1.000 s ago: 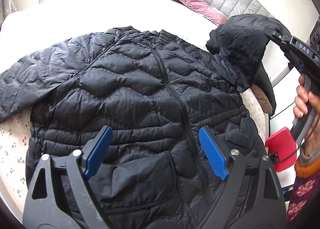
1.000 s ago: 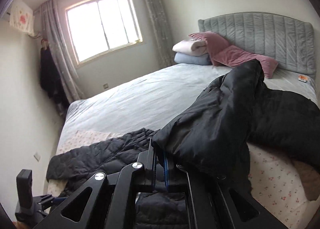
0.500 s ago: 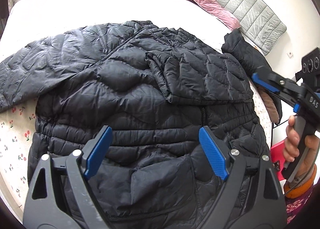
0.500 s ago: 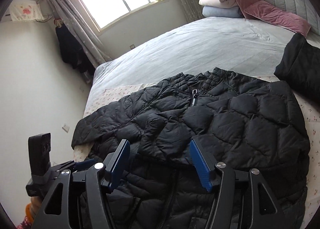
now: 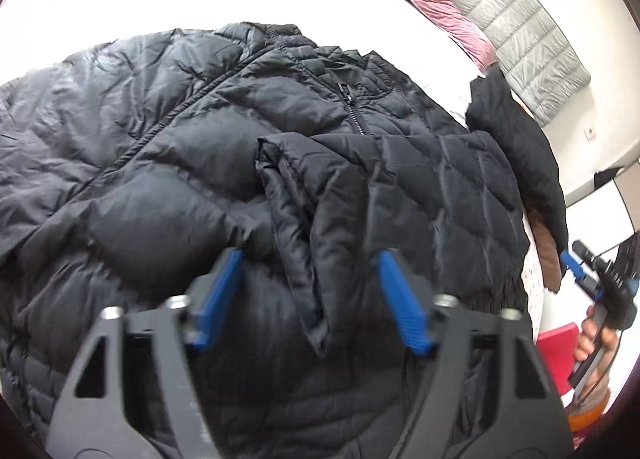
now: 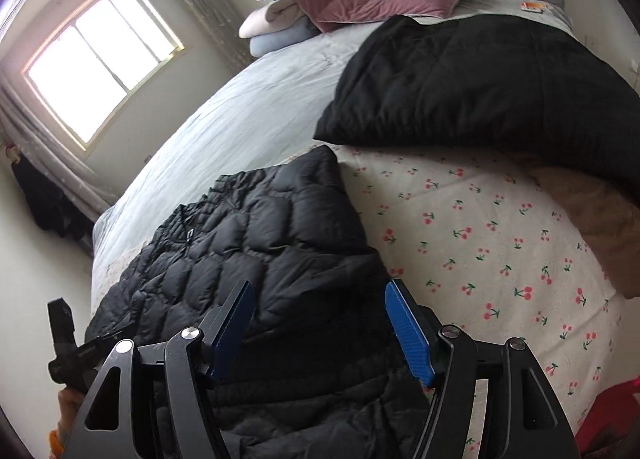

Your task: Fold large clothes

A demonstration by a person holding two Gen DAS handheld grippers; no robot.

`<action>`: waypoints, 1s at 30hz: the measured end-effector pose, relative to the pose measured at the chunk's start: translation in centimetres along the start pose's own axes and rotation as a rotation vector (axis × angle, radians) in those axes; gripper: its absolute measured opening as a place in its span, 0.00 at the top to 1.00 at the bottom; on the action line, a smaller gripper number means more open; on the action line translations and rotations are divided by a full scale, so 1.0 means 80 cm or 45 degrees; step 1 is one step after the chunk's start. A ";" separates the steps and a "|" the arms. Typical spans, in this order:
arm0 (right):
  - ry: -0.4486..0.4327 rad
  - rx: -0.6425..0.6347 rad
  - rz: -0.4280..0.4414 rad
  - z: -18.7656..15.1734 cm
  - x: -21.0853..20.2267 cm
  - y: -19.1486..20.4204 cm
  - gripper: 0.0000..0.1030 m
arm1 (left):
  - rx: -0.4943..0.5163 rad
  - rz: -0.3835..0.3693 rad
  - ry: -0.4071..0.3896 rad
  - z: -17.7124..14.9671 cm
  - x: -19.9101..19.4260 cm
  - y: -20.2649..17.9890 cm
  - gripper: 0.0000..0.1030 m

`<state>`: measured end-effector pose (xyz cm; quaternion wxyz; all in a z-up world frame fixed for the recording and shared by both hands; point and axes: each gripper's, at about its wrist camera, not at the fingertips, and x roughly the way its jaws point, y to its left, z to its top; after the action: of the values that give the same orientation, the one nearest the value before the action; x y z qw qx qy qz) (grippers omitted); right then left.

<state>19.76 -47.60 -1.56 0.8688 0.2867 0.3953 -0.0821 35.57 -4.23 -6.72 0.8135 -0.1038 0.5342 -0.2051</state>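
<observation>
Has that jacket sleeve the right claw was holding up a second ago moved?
Yes. The sleeve has come down from beside the grey headboard and lies folded across the puffer jacket; the right claw is open.

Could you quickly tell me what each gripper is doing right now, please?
Left gripper: open, holding nothing, above the black puffer jacket.
Right gripper: open, holding nothing.

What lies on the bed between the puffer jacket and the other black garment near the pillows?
In the right wrist view, only bare cherry-print sheet separates the puffer jacket from the black garment.
</observation>
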 end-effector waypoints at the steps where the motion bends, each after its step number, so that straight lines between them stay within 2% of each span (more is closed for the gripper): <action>1: 0.021 0.036 0.000 -0.001 0.011 -0.015 0.33 | -0.005 -0.008 0.009 0.004 0.007 -0.001 0.72; 2: 0.039 0.070 0.012 -0.004 0.018 -0.024 0.33 | -0.003 -0.022 0.008 0.007 0.011 -0.004 0.82; 4: 0.081 0.147 0.064 -0.009 0.045 -0.035 0.34 | 0.038 0.015 -0.049 0.012 0.011 -0.017 0.88; 8: 0.092 0.267 0.175 -0.012 0.088 -0.036 0.36 | 0.155 0.113 -0.183 0.027 0.004 -0.044 0.90; 9: 0.077 0.276 0.173 -0.011 0.094 -0.033 0.46 | 0.170 0.133 -0.218 0.033 0.001 -0.047 0.90; 10: 0.056 0.265 0.139 -0.009 0.099 -0.031 0.67 | 0.177 0.163 -0.249 0.039 0.000 -0.048 0.90; 11: 0.042 0.228 0.064 -0.007 0.104 -0.027 0.77 | 0.176 0.207 -0.271 0.044 0.002 -0.047 0.87; 13: 0.051 0.137 -0.082 -0.007 0.115 -0.018 0.79 | 0.176 0.301 -0.233 0.053 0.014 -0.042 0.80; 14: 0.052 0.118 -0.107 -0.008 0.115 -0.015 0.79 | 0.170 0.350 -0.194 0.057 0.019 -0.038 0.79; 15: 0.050 0.110 -0.116 -0.009 0.111 -0.012 0.77 | 0.161 0.368 -0.172 0.059 0.021 -0.034 0.77; 16: 0.049 0.106 -0.122 -0.008 0.105 -0.008 0.77 | 0.155 0.348 -0.174 0.058 0.016 -0.030 0.69; 17: 0.048 0.092 -0.128 -0.007 0.098 -0.003 0.76 | 0.151 0.319 -0.197 0.055 0.006 -0.028 0.62; 18: 0.043 0.068 -0.140 -0.006 0.092 0.003 0.73 | 0.156 0.292 -0.240 0.052 -0.006 -0.027 0.59; 20: 0.025 0.021 -0.163 -0.004 0.077 0.017 0.67 | 0.190 0.267 -0.309 0.045 -0.027 -0.034 0.40; 22: 0.016 0.006 -0.159 -0.006 0.058 0.033 0.51 | 0.236 0.242 -0.343 0.034 -0.041 -0.040 0.26; 23: 0.010 0.007 -0.146 -0.007 0.050 0.040 0.48 | 0.262 0.233 -0.328 0.028 -0.043 -0.043 0.22; 25: 0.020 -0.010 -0.131 -0.017 0.034 0.059 0.36 | 0.302 0.243 -0.240 0.019 -0.042 -0.046 0.22; 27: 0.026 -0.054 -0.139 -0.027 0.019 0.079 0.32 | 0.307 0.254 -0.158 0.012 -0.043 -0.042 0.22; 30: 0.025 -0.124 -0.138 -0.044 0.001 0.104 0.26 | 0.253 0.253 -0.120 -0.002 -0.067 -0.026 0.18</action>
<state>20.64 -38.79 0.19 0.8720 0.2229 0.4224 -0.1069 33.12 -3.71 -1.55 0.8603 0.0211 0.4800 -0.1703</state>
